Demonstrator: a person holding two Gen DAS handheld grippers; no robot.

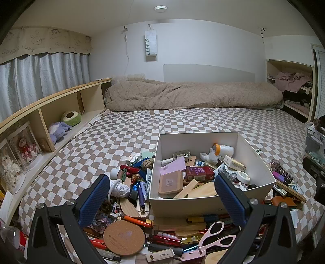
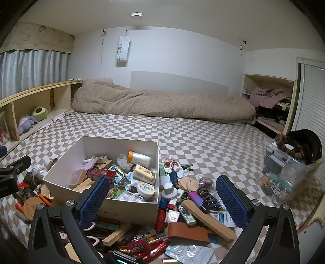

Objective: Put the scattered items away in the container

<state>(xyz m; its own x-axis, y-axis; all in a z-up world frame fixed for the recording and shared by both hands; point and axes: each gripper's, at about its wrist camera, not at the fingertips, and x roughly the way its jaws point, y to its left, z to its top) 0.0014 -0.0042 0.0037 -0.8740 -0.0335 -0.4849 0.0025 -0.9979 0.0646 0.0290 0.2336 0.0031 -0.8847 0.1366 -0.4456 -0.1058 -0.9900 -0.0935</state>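
Room evenly but dimly lit, cool cast. Source: round ceiling lamp (image 1: 160,8), small bright spot, no glare. Shadows soft, deepest inside the white box (image 1: 262,174) and shelf niches (image 1: 61,113). Both views sharp, no motion blur. Strong fisheye bending at edges; black vignette in corners. Slight grain on the back wall (image 2: 182,52).

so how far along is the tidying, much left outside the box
Partly done: the white box already holds many items, such as a red carton. Nothing is in hand; the left hand-held gripper and right hand-held gripper are open. Left: pink scissors, cork coaster, brown leather case.
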